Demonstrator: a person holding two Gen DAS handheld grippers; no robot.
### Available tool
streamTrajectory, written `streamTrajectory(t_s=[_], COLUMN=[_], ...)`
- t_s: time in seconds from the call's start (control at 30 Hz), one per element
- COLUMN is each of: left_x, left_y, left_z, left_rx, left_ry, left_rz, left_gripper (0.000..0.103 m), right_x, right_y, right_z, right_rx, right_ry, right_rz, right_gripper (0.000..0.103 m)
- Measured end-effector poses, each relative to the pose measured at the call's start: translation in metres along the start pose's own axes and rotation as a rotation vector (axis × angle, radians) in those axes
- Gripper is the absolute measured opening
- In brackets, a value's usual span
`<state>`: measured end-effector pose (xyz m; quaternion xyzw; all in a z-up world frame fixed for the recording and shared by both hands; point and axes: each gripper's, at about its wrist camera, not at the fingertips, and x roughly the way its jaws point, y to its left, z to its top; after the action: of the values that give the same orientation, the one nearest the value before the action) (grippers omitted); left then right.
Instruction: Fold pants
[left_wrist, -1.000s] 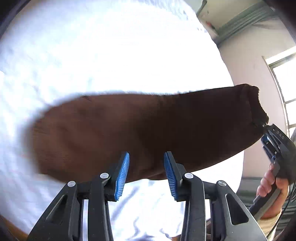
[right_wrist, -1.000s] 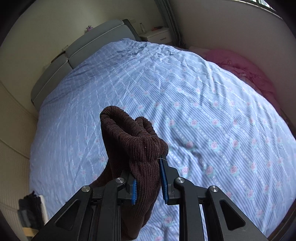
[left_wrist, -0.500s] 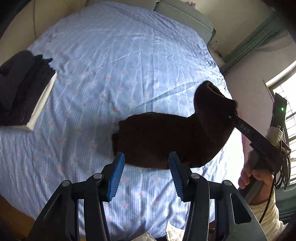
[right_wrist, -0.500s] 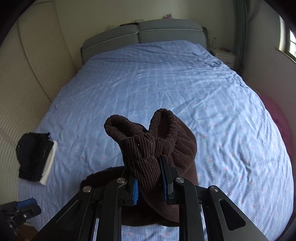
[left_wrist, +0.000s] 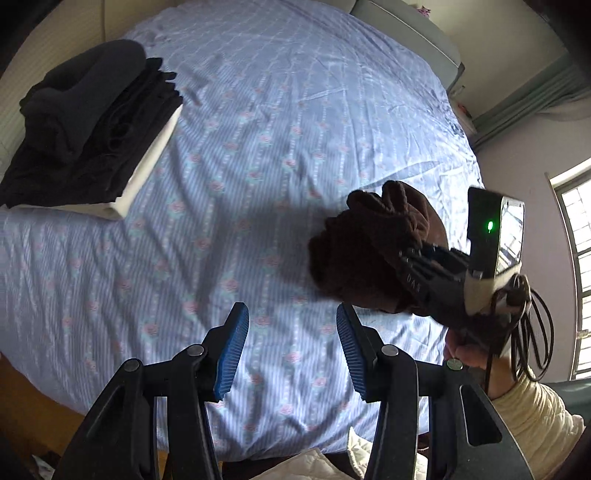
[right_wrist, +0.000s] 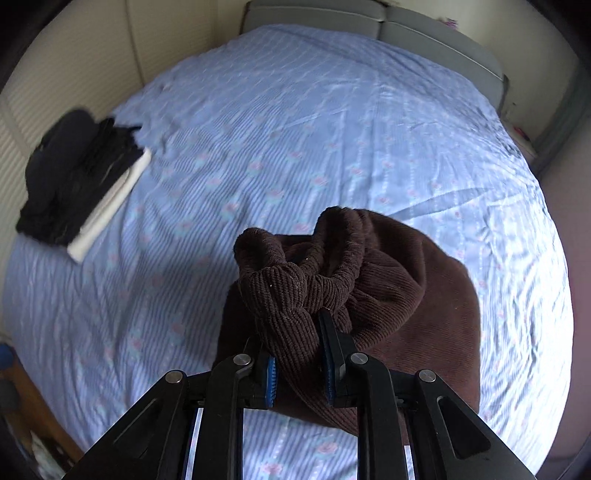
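Pants (right_wrist: 369, 295) are brown corduroy, soft and floppy, thick-ribbed so likely not slippery, probably on the heavy side for cloth. They are sagging wherever they aren't being held, bunching rather than keeping shape. Best holds look like the elastic waistband or hem corners, pinched through all layers; a single layer would likely slide out.

Right gripper (right_wrist: 297, 363) is clamping a bunched wad of the waistband between its blue pads (right_wrist: 271, 376), jaws nearly together with cloth filling the gap. The rest of the pants is hanging down and piling on the bed (right_wrist: 332, 129) near its near edge, right of centre. Not laid flat yet, so folding proper seems barely begun.

Left gripper (left_wrist: 291, 350) is standing wide open, holding nothing, hovering above bare sheet just left of the pants (left_wrist: 369, 254). It is pointing forward over the bed, tilted down. In the left view the right gripper (left_wrist: 410, 258) is coming in from the right, angled towards the bed centre, with the hand (left_wrist: 465, 350) on its handle below.

Stack of dark clothes (left_wrist: 88, 129) is sitting well apart at the far left of the bed.
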<state>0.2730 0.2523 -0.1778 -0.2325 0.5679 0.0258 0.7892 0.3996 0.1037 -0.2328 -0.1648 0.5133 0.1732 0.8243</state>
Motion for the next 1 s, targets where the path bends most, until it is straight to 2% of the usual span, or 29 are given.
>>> streamTrajectory(t_s=[0.1,0.2,0.27,0.3,0.43,0.47,0.53,0.6,0.7,0.8,0.87,1.0], left_x=[0.002,0.004,0.004,0.005,0.005,0.007,0.013,0.023,0.047,0.084,0.108,0.164], left_y=[0.010,0.016,0.017,0.016,0.000,-0.009,-0.027,-0.051,-0.091,-0.128,-0.143,-0.161], left_z=[0.003,0.009,0.014,0.016,0.027,0.028,0.033,0.039,0.051,0.069,0.079,0.101], left_rx=[-0.025,-0.040,-0.044,-0.042,0.011,0.044,0.112,0.197,0.318,0.394,0.414,0.421], left_ry=[0.001,-0.010,-0.020,-0.022,-0.043,-0.053,-0.063,-0.061,-0.034,0.028,0.071,0.148], left_rz=[0.007,0.012,0.011,0.009,-0.022,-0.039,-0.066,-0.101,-0.142,-0.169,-0.151,-0.014], left_gripper=[0.054,0.060,0.064,0.064,0.069,0.073,0.077,0.080,0.082,0.085,0.085,0.085], right_x=[0.009,0.014,0.011,0.006,-0.028,-0.037,-0.053,-0.064,-0.068,-0.063,-0.061,-0.057], right_y=[0.018,0.031,0.035,0.037,0.029,0.020,-0.007,-0.039,-0.093,-0.137,-0.160,-0.191], right_z=[-0.008,-0.017,-0.022,-0.025,-0.042,-0.047,-0.059,-0.071,-0.094,-0.120,-0.134,-0.160], right_rx=[-0.065,-0.097,-0.108,-0.114,-0.099,-0.069,0.003,0.089,0.233,0.343,0.413,0.525], right_ry=[0.044,0.082,0.091,0.094,0.052,0.040,0.013,0.002,0.032,0.070,0.094,0.125], right_rz=[0.023,0.064,0.156,0.171,0.243,0.252,0.228,0.184,0.114,0.027,0.010,0.008], right_gripper=[0.026,0.044,0.050,0.052,0.053,0.059,0.069,0.070,0.070,0.070,0.070,0.070])
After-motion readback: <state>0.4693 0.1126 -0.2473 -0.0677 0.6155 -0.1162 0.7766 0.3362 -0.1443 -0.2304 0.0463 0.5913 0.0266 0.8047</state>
